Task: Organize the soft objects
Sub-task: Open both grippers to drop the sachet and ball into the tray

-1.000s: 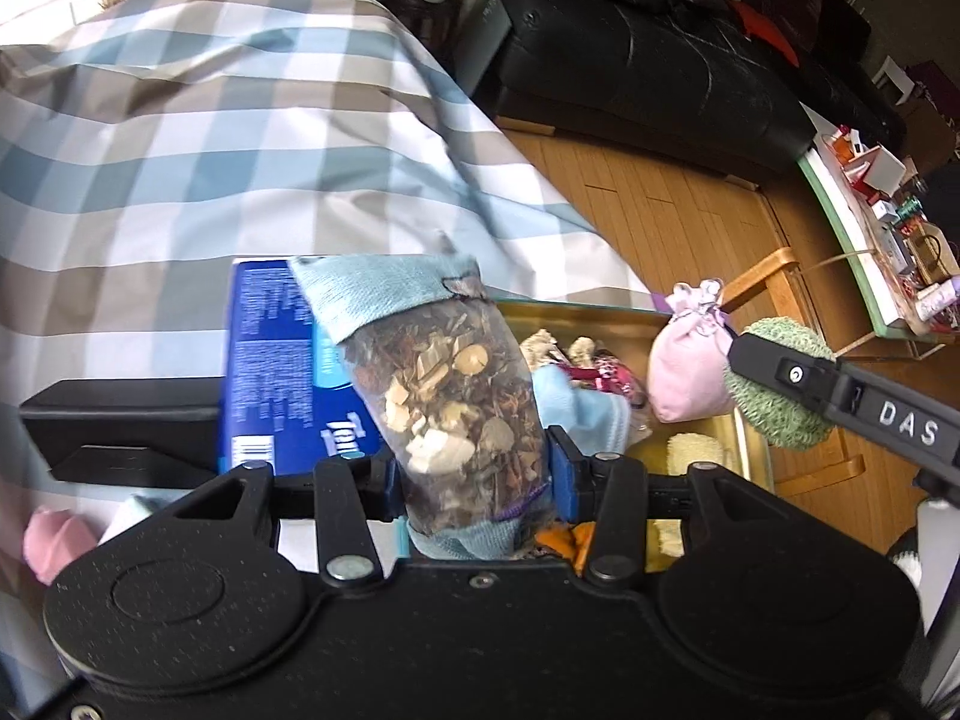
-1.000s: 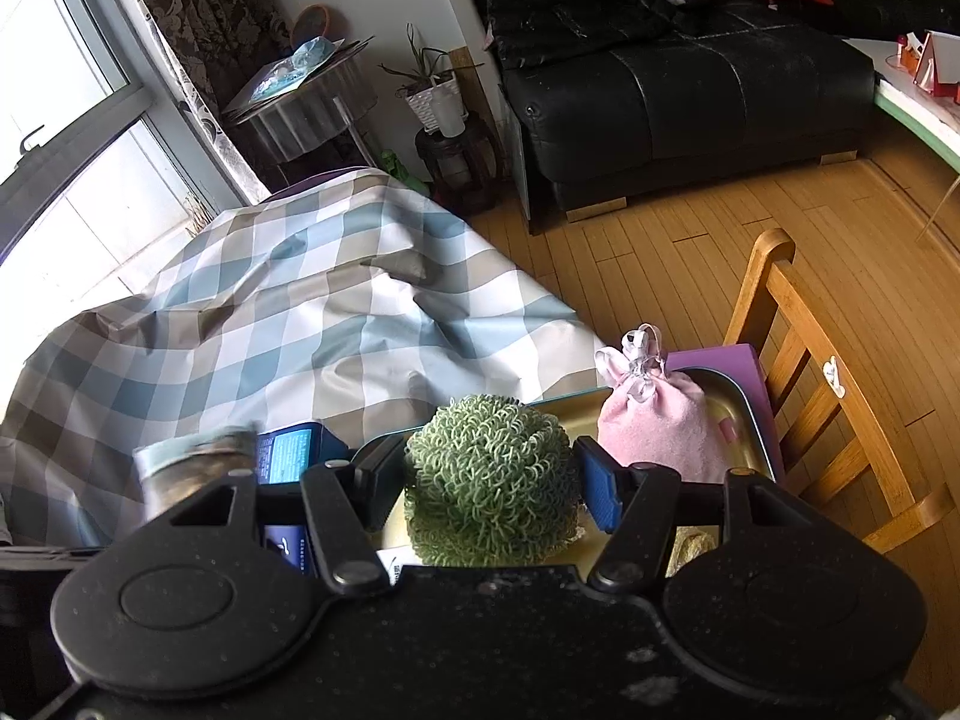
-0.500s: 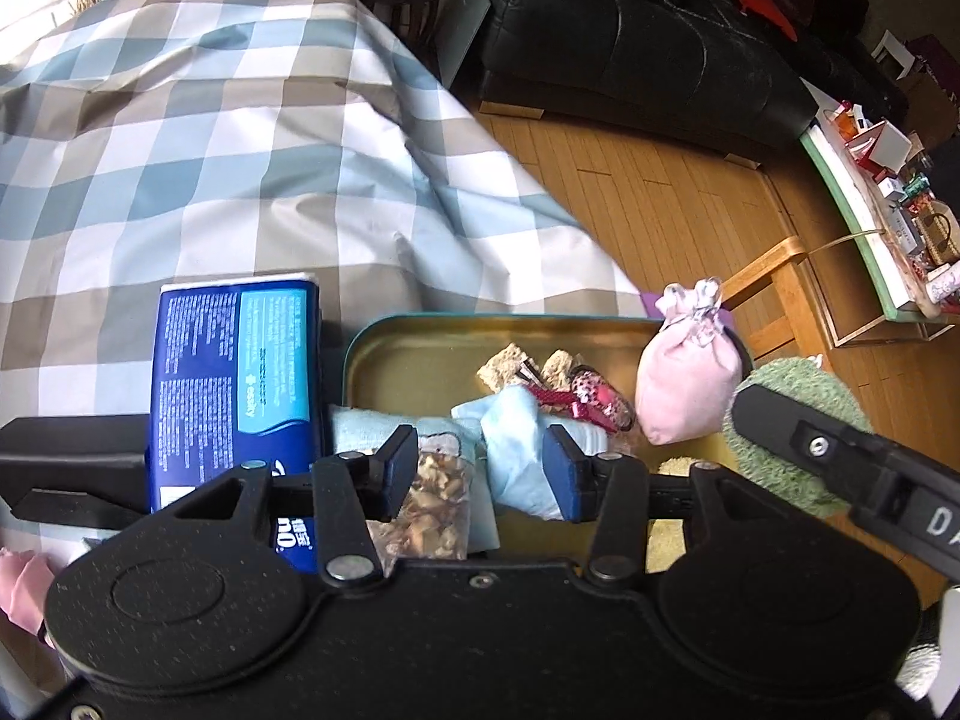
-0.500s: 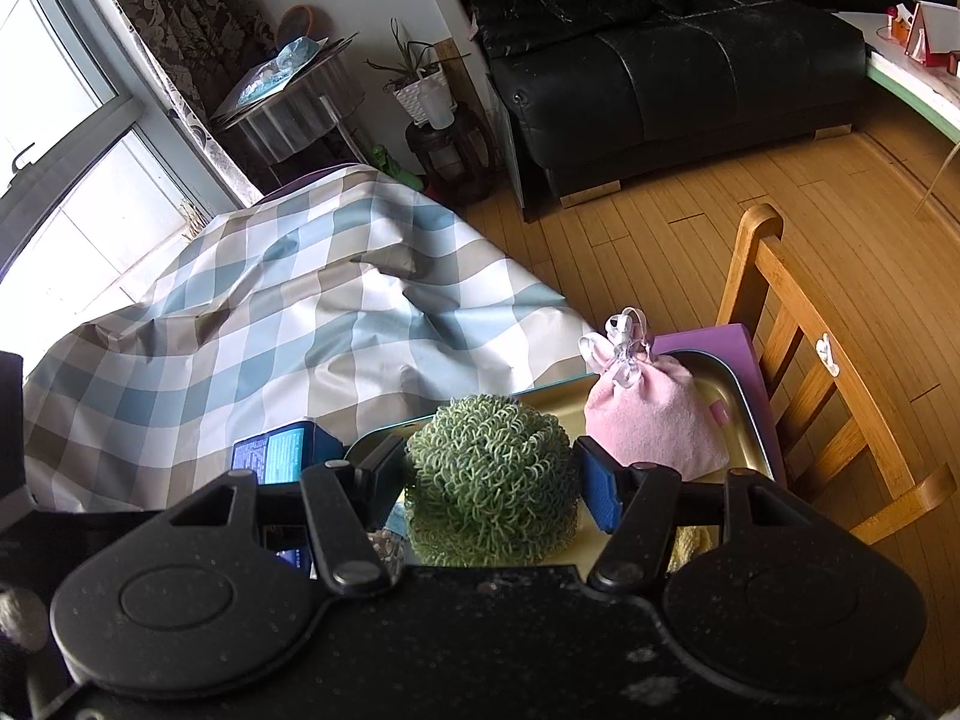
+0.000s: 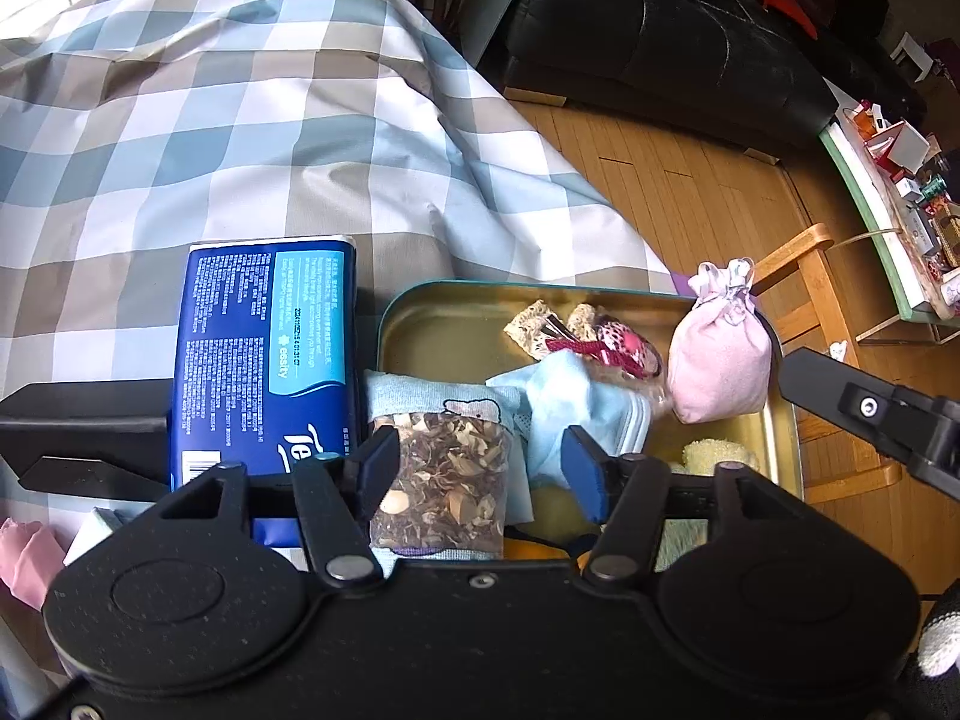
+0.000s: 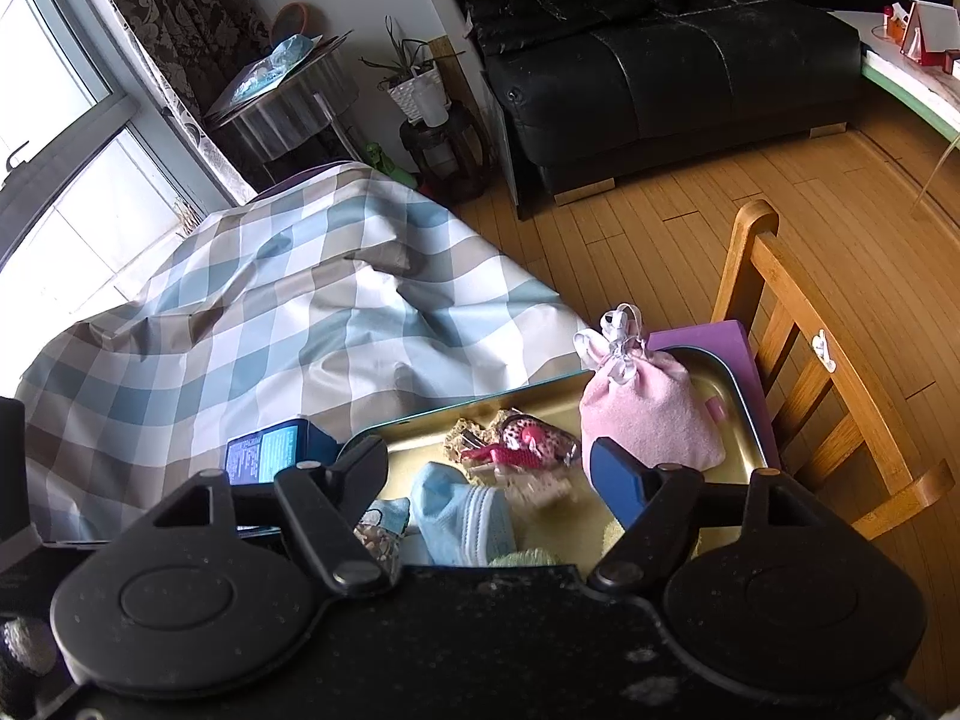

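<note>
left wrist view: my left gripper [image 5: 480,468] has just been opening, its jaws loose around the sachet [image 5: 444,480] laid at the tray's [image 5: 456,306] near-left corner to drop it; my right gripper [image 6: 489,474], also just opened, stands empty over the tray's near edge, green puff [image 6: 528,557] released below

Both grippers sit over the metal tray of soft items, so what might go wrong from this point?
1. The left gripper has just been opening; the potpourri sachet still touches its left pad and lies partly over the tray edge, so it may drag out on withdrawal.
2. The right gripper has just been opening above the crowded tray; the green knitted piece is barely visible and may have landed on the blue cloth.
</note>
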The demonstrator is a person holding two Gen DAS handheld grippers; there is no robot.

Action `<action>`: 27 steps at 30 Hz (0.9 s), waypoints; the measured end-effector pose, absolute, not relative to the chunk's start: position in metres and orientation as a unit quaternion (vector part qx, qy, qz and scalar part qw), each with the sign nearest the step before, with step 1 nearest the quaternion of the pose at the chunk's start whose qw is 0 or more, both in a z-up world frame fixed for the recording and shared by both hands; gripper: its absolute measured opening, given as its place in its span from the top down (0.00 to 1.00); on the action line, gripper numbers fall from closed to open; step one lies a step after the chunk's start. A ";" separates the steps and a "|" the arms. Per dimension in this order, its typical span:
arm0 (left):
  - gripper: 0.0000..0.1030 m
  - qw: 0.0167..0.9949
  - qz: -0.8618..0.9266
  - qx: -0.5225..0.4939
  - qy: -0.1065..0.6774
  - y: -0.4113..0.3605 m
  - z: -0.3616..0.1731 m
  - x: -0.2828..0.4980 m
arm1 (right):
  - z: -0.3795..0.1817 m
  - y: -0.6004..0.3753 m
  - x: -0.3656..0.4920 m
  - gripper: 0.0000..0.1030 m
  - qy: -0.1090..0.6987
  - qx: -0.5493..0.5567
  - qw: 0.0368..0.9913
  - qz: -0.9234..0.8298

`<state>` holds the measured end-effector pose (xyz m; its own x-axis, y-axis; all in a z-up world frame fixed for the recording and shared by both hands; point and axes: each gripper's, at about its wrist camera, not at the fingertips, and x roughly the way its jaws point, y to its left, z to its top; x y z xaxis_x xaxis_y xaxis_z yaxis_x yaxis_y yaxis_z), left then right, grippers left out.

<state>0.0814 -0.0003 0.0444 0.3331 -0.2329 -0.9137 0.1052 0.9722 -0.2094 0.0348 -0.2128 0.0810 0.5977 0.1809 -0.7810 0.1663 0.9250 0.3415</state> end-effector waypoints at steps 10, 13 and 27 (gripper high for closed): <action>0.43 0.809 -0.116 -0.045 0.575 -0.001 0.041 0.073 | 0.079 -0.212 0.036 0.24 0.452 0.189 0.872 -0.003; 0.42 0.808 -0.115 -0.047 0.576 0.001 0.041 0.071 | 0.078 -0.211 0.037 0.21 0.453 0.187 0.872 -0.008; 0.37 0.810 -0.099 -0.052 0.575 0.035 0.044 0.058 | 0.073 -0.191 0.043 0.15 0.460 0.133 0.877 -0.025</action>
<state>0.0580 0.0350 0.0441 0.3192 -0.2210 -0.9216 0.1004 0.9748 -0.1990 0.0433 -0.1914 0.0735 0.5747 0.0784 -0.8146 0.1668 0.9633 0.2104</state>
